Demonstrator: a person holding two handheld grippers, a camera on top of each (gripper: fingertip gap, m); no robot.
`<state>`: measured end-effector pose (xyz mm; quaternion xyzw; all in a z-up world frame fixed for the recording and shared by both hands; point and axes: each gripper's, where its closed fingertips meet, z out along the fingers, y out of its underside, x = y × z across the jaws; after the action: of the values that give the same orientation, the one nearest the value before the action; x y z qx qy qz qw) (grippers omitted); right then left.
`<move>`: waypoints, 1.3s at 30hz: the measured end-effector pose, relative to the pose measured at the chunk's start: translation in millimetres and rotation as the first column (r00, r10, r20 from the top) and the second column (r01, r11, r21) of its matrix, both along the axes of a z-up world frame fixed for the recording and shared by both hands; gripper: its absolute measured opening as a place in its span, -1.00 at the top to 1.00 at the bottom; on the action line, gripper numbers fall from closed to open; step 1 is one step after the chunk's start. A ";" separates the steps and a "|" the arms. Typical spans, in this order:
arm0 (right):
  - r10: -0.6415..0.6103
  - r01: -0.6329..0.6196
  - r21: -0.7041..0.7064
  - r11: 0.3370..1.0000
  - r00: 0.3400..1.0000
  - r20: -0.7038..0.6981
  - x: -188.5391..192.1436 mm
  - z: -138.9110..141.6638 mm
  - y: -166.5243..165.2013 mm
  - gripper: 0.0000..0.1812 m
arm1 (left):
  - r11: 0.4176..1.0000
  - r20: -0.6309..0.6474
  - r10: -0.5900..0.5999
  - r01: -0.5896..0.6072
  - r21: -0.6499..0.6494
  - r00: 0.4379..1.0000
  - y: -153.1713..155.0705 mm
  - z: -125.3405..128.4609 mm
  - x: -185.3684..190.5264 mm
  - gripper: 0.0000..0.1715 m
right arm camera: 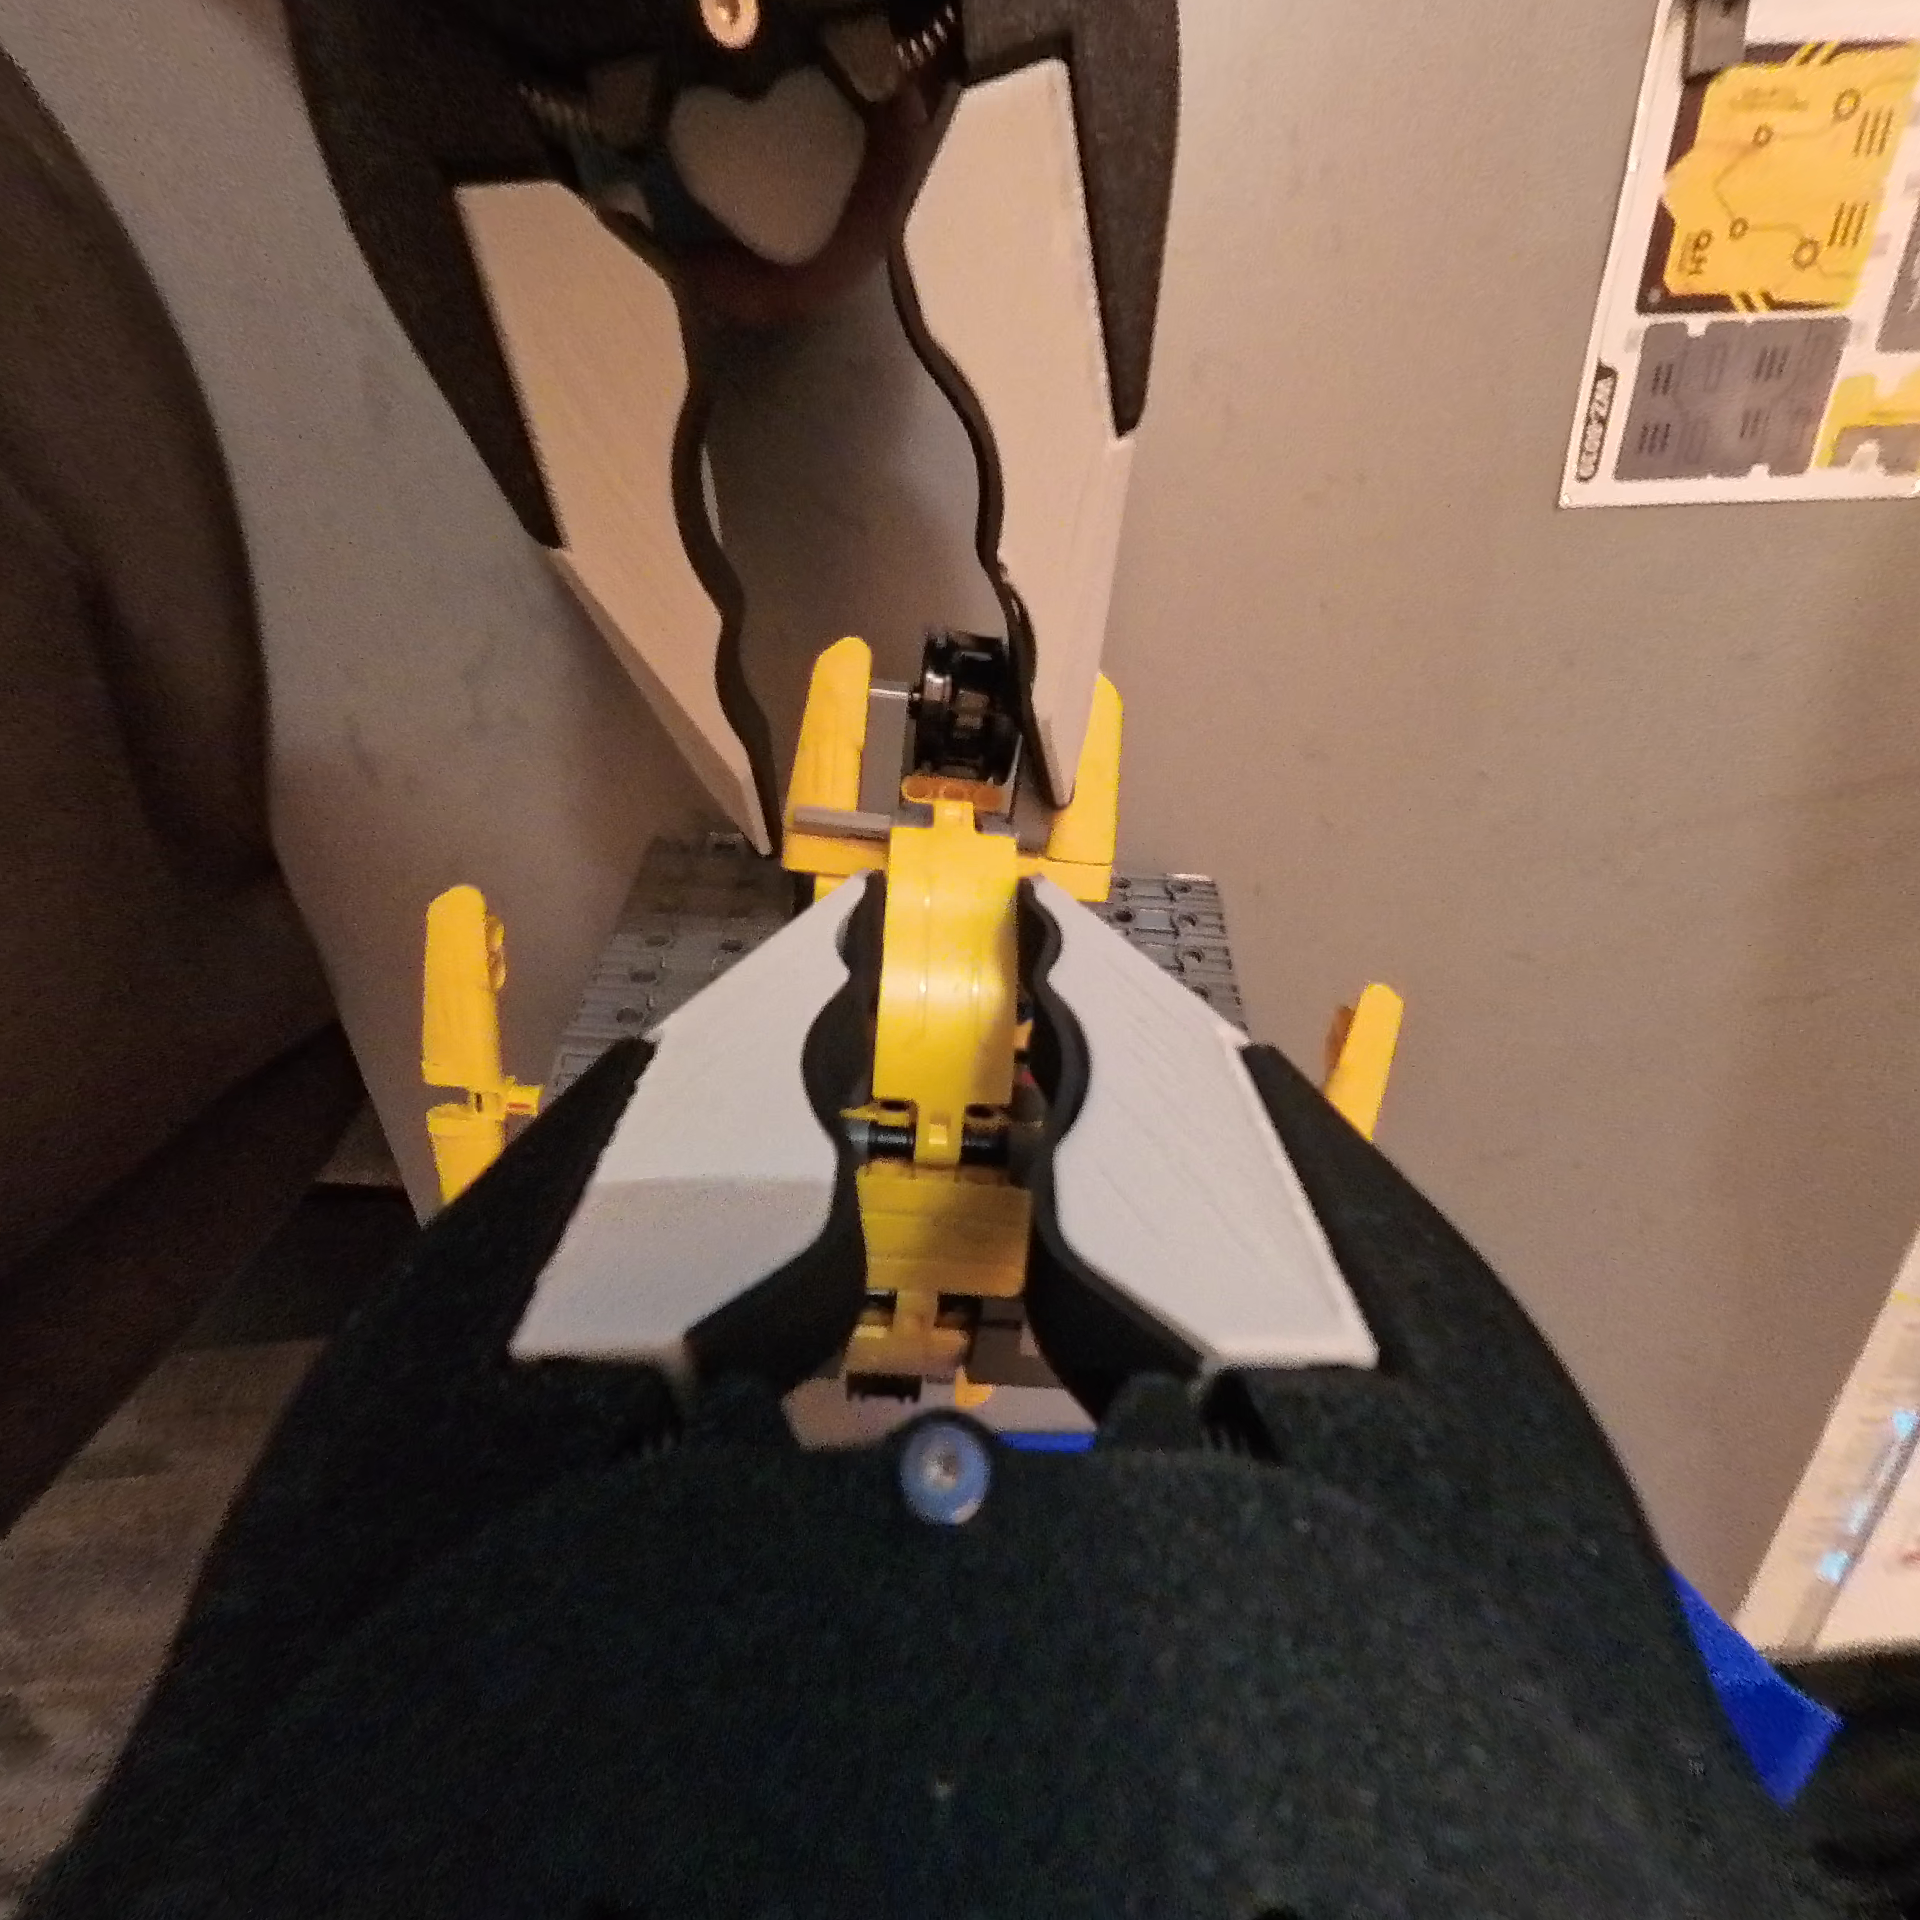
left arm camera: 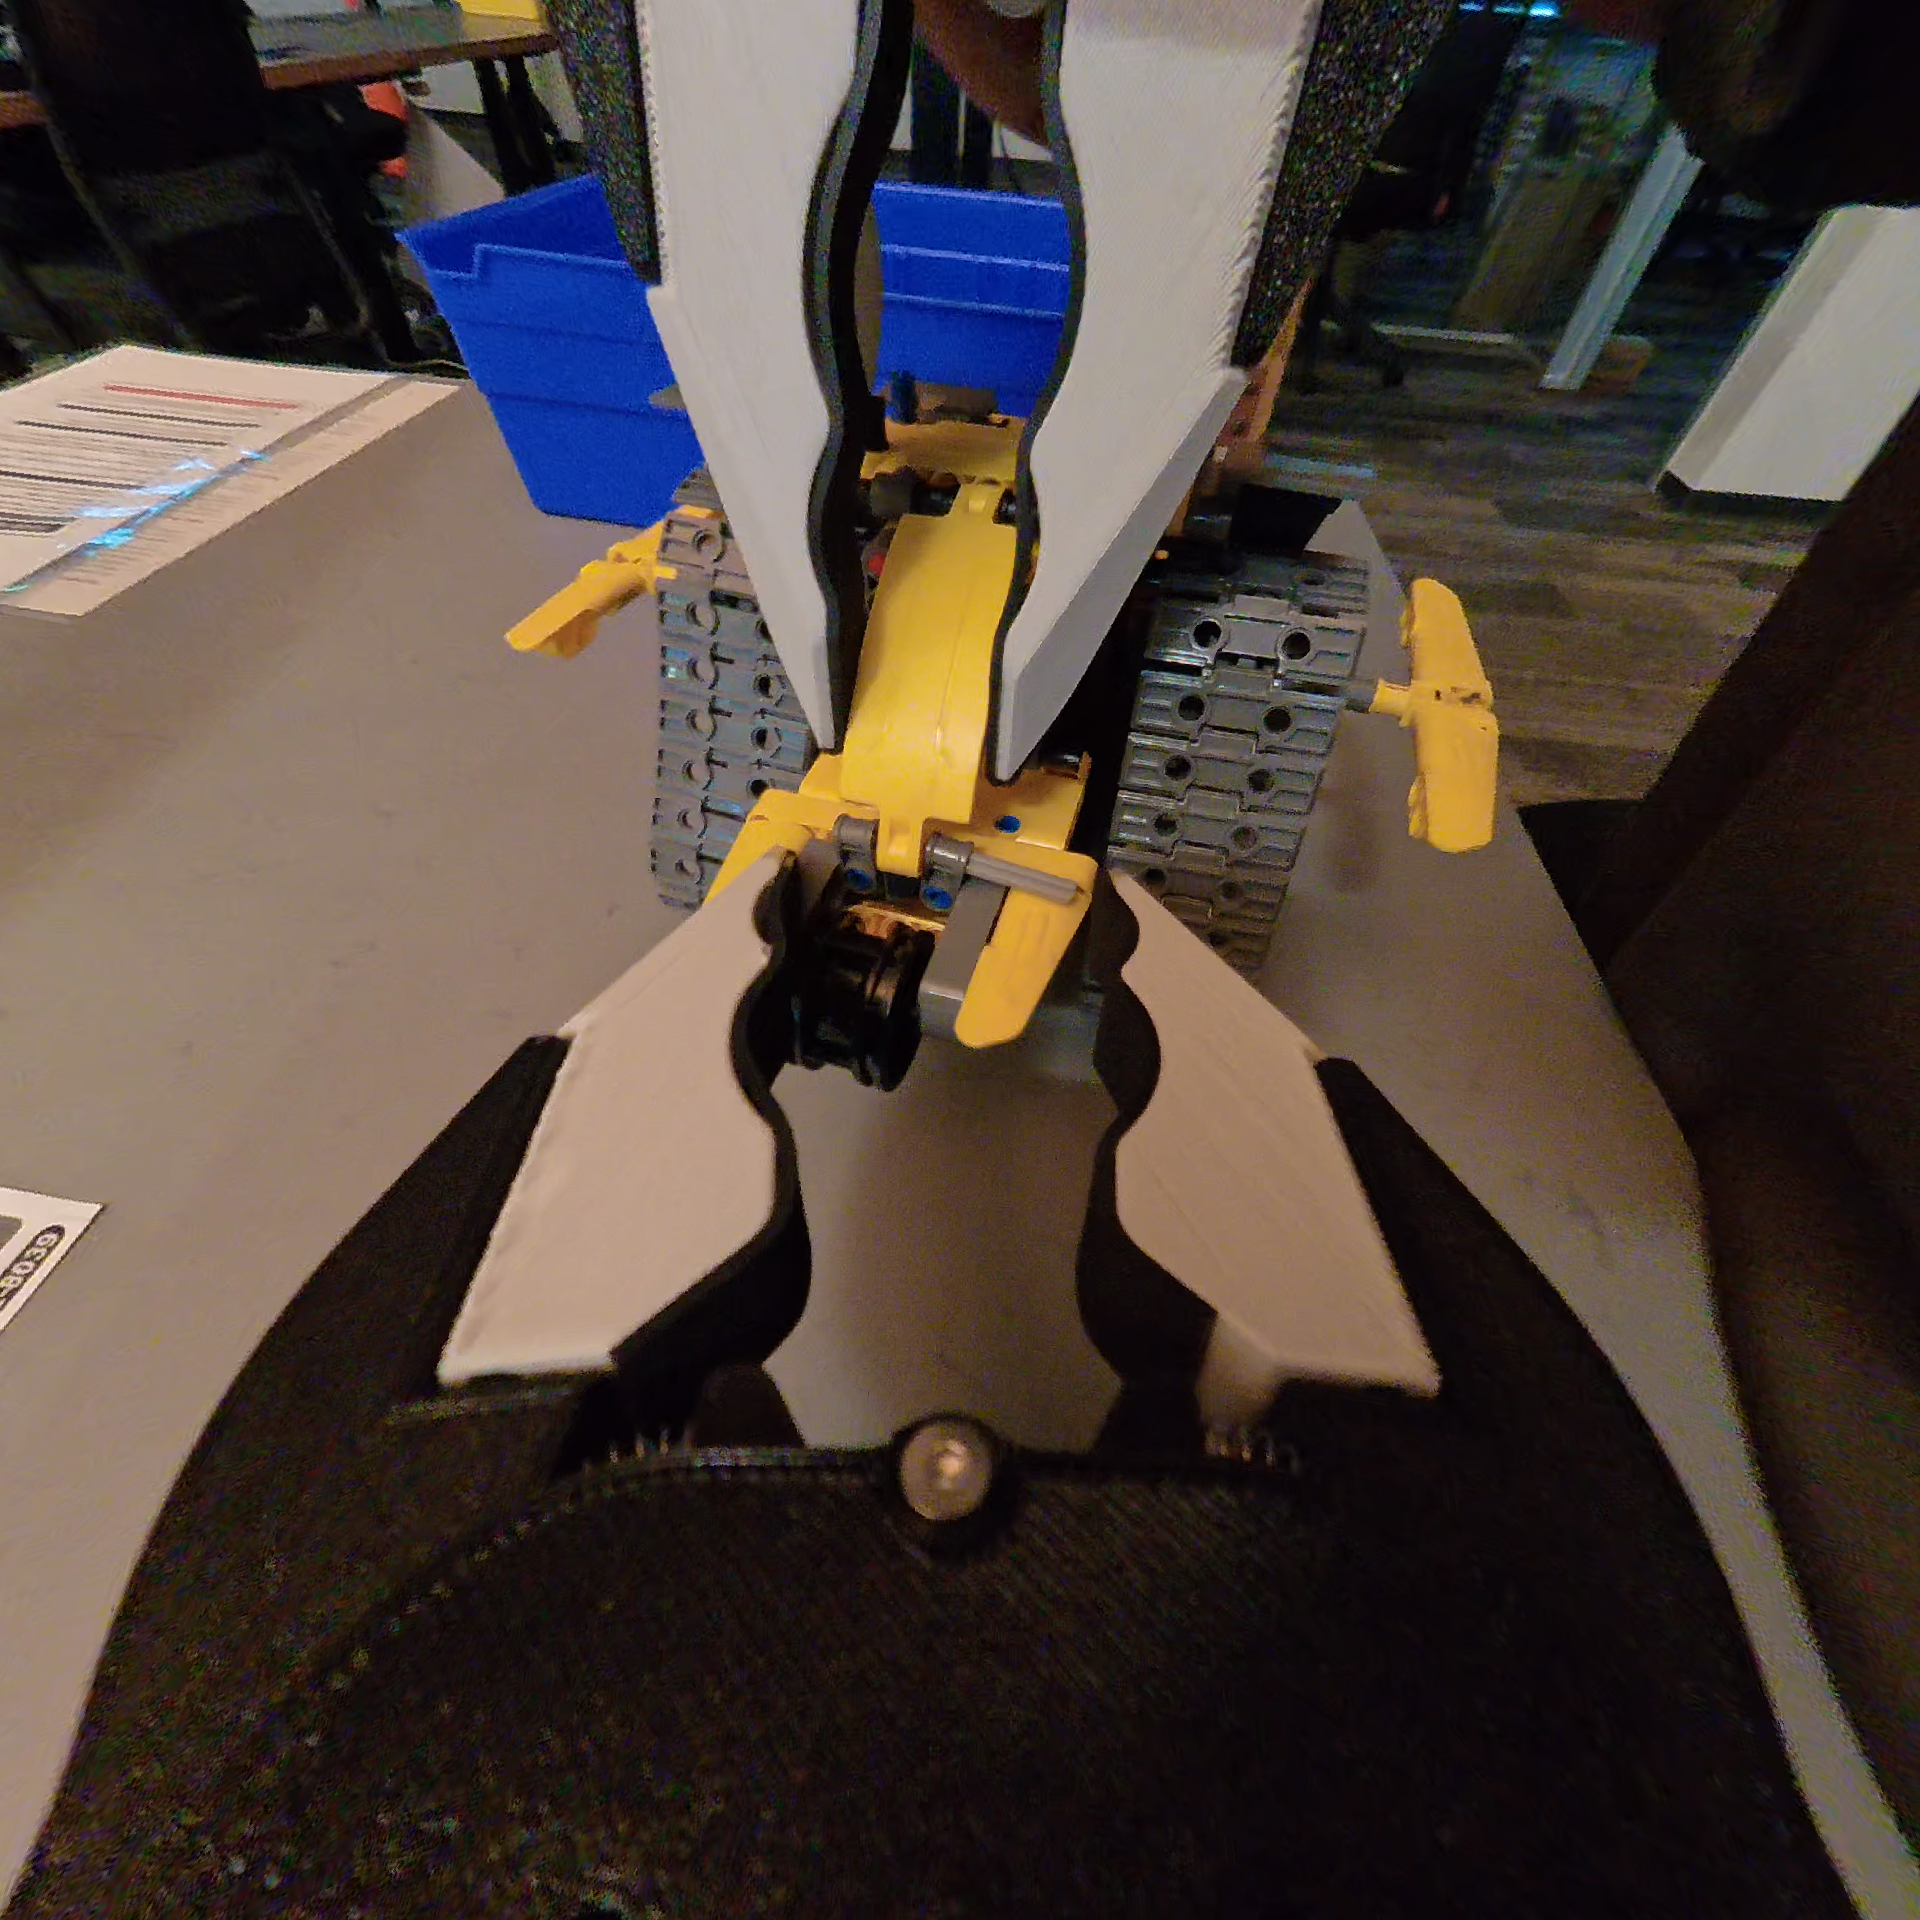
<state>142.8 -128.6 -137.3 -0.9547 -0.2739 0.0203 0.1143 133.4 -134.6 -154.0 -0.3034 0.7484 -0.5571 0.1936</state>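
A yellow toy tracked vehicle with grey treads (left arm camera: 1226, 748) stands on the grey table (left arm camera: 312, 831). My right gripper (left arm camera: 914, 764) comes in from above and is shut on the vehicle's yellow arm (left arm camera: 914, 675); in the right wrist view this gripper (right arm camera: 945, 883) clamps the arm (right arm camera: 940, 977) from both sides. My left gripper (left arm camera: 940, 883) is open and straddles the arm's front end, where a black pulley (left arm camera: 852, 997) sits between yellow prongs. The right wrist view shows the left gripper (right arm camera: 914, 821) with one finger against the pulley (right arm camera: 961, 717) side and the other finger apart.
A blue bin (left arm camera: 551, 343) stands just behind the vehicle. A printed sheet (left arm camera: 135, 457) lies on the table at the left. A sticker sheet (right arm camera: 1756, 260) lies on the table beyond. The table's edge runs close on the right side of the vehicle.
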 end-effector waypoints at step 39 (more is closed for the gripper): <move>0.042 -0.045 0.050 0.998 0.997 0.069 -15.5 3.5 -14.6 0.72 | 0.999 0.025 -0.032 0.031 0.027 0.999 -18.7 -0.6 -7.3 0.16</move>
<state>127.3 -143.2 -133.7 -0.9454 -0.2988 -0.0165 0.1291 126.0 -153.3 -154.7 -0.2818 0.7578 -0.5541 0.1983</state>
